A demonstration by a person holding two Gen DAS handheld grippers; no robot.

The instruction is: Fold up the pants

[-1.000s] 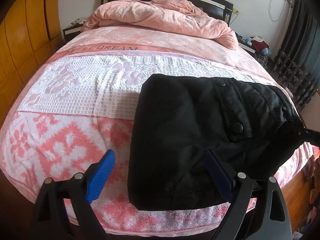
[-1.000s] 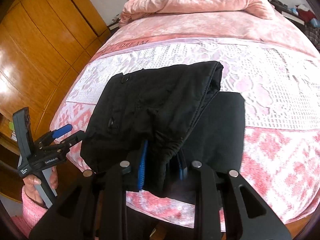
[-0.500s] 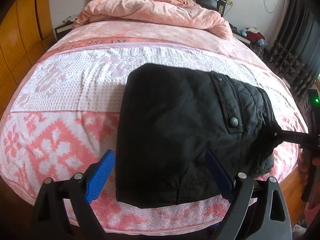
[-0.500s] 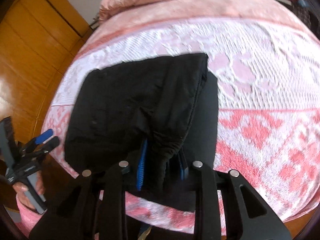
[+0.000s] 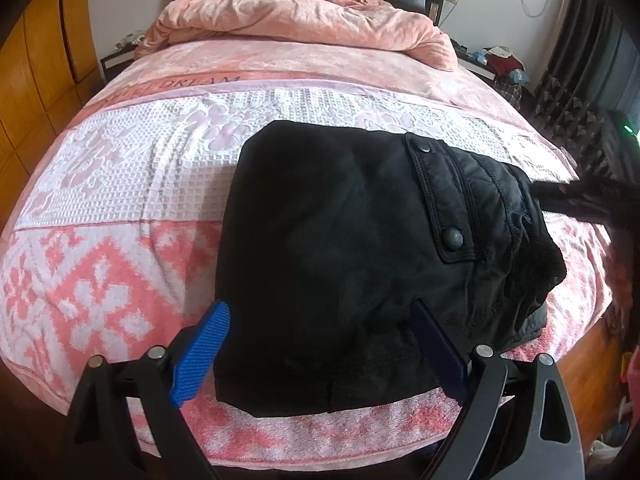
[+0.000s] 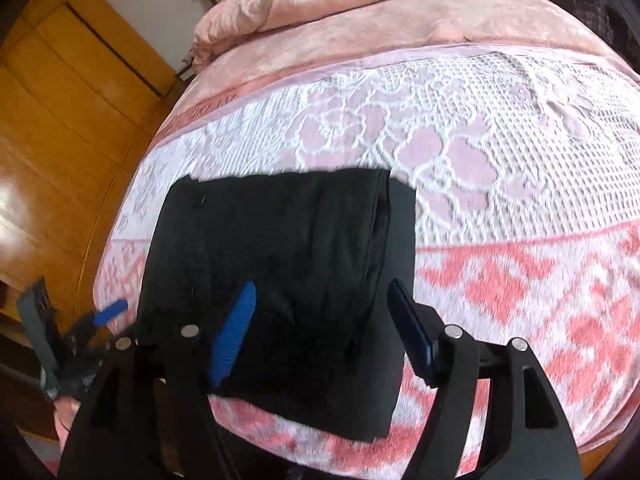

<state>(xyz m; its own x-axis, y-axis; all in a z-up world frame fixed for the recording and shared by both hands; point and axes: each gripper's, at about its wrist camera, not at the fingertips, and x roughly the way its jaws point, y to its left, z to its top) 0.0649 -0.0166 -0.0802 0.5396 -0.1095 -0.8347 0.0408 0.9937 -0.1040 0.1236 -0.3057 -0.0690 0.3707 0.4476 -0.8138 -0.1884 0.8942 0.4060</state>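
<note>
The black pants (image 5: pixel 360 240) lie folded in a thick stack near the foot edge of the bed, with a snap-button pocket flap on top. They also show in the right wrist view (image 6: pixel 280 272). My left gripper (image 5: pixel 316 350) is open and empty, its blue pads to either side of the stack's near edge. My right gripper (image 6: pixel 324 332) is open and empty just above the stack. It appears as a blurred dark shape in the left wrist view (image 5: pixel 580 200), at the stack's right side. The left gripper shows in the right wrist view (image 6: pixel 80 332).
The bed has a pink and white patterned cover (image 5: pixel 120 184) and a bunched pink duvet (image 5: pixel 304 16) at the headboard. A wooden wardrobe (image 6: pixel 72 80) stands on one side. A cluttered nightstand (image 5: pixel 500 60) and dark curtains (image 5: pixel 592 80) are on the other.
My right gripper has opened and let go of the pants, which now lie flat on the stack. The left gripper stayed open and moved little.
</note>
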